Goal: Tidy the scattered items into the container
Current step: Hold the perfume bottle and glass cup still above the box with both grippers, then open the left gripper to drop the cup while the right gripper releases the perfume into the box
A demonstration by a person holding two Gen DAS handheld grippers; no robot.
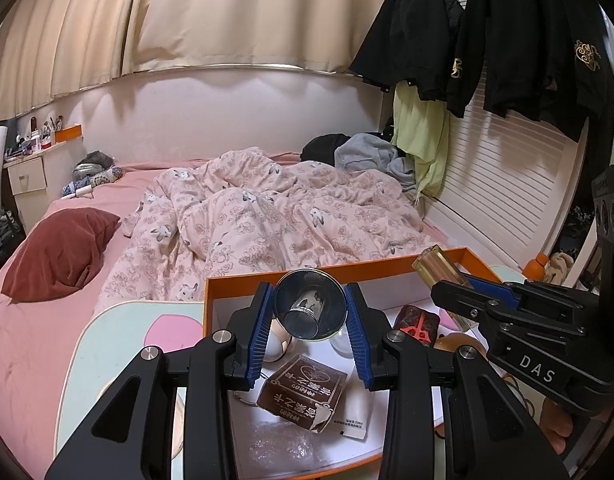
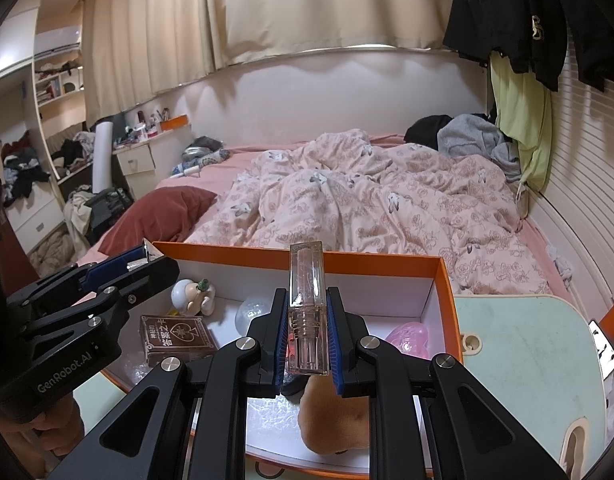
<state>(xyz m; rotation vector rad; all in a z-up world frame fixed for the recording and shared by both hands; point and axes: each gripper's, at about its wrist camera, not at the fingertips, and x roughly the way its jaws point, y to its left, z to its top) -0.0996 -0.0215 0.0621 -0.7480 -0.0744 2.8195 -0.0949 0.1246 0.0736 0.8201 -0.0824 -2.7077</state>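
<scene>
Both grippers held items over the orange box.
Left gripper, marked "GenRobot.AI", clamped a shiny metal cup; right gripper, marked "DAS", clamped a clear plastic tube.

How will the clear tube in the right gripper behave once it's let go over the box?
The clear tube looks like hard, smooth plastic, so probably stiff, light and slippery. It stands upright in the right gripper; being tall and narrow, it would likely topple inside the orange box.

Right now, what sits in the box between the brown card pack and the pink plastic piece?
In the right wrist view, a clear ball lies between the brown card pack and the pink plastic piece, partly behind the right gripper, which is shut on a clear tube.
</scene>
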